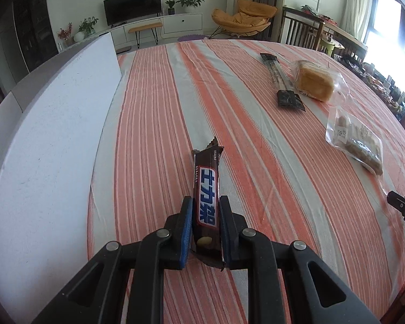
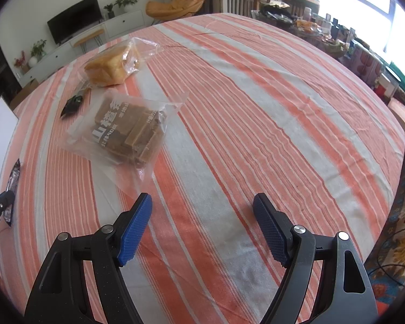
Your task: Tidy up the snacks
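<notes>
while a white board [image 1: 48,124] lies along the left edge of the striped tablecloth [image 1: 154,113], the left gripper [image 1: 205,205] is clenched on a brown chocolate bar [image 1: 206,191], its blue pads pressing both long sides and the wrapper pointing away. farther right lie a long dark snack stick [image 1: 279,81], a bagged yellow cake [image 1: 314,81] beside it, and a clear bag of brown hawthorn slices [image 2: 132,132]. the right gripper [image 2: 202,202] hangs released, jaws wide over bare cloth, just near that bag's corner.
</notes>
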`<state>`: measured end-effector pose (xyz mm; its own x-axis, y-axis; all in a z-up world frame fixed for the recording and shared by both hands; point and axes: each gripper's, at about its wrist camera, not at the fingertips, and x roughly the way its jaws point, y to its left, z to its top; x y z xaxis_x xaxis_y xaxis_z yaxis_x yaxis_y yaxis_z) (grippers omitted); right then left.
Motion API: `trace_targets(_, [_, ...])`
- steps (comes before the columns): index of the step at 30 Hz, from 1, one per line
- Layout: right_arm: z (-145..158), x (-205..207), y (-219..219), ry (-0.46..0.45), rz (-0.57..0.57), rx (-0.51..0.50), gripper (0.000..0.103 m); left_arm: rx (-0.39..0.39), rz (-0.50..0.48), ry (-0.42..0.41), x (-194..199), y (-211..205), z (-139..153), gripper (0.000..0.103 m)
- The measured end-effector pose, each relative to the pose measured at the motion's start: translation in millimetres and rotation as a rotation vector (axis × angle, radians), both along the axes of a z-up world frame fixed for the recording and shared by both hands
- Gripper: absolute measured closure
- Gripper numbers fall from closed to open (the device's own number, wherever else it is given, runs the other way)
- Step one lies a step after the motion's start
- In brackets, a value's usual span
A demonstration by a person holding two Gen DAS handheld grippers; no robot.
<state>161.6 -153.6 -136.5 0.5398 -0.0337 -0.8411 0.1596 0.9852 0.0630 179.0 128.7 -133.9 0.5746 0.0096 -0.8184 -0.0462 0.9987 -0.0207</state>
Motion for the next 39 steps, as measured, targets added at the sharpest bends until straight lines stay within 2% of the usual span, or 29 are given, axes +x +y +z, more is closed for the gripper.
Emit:
trace_targets(1, [-0.1, -0.2, 0.2, 0.0, 0.0, -0.002, 0.022, -0.008, 0.006, 0.011, -1.6, 1.8, -4.1, 0.076])
trace_targets(2, [-0.1, -0.2, 0.3, 0.001, 0.0, -0.003, 0.022, -0.018, -0.002, -0.019, -4.0, 1.7, -3.8, 0.064])
trace_targets(3, [-0.2, -0.4, 0.1, 0.001, 0.0, -0.002, 0.022, -0.007, 0.005, -0.021, -4.2, 1.4, -5.4, 0.031])
trace_targets(4, [-0.3, -0.4, 0.1, 0.0, 0.0, 0.0, 0.022, 0.017, 0.021, -0.008, -3.8, 0.1, -8.6, 0.016])
trace_targets(5, [-0.1, -0.4, 0.2, 0.0, 0.0, 0.001, 0.022, 0.035, 0.032, -0.009, -3.4, -0.3, -11.5, 0.006])
trace_targets(7, [0.0, -0.5, -0.2, -0.003, 0.0, 0.01, 0.022, 0.032, 0.031, -0.022, -3.4, 0.1, -14.3, 0.005])
trace_targets(9, [0.2, -0.4, -0.7, -0.005, -0.001, 0.019, 0.022, 0.031, 0.044, -0.014, -1.7, 1.0, -15.0, 0.0])
trace_targets(30, [-0.5, -0.5, -0.7, -0.004, 0.004, 0.018, 0.02, 0.022, 0.054, -0.009, -0.5, 2.1, -14.9, 0.0])
trace_targets(39, [0.7, -2.2, -4.7, -0.015, -0.001, 0.053, 0.02, 0.022, 0.054, -0.009, -0.2, 2.4, -14.9, 0.0])
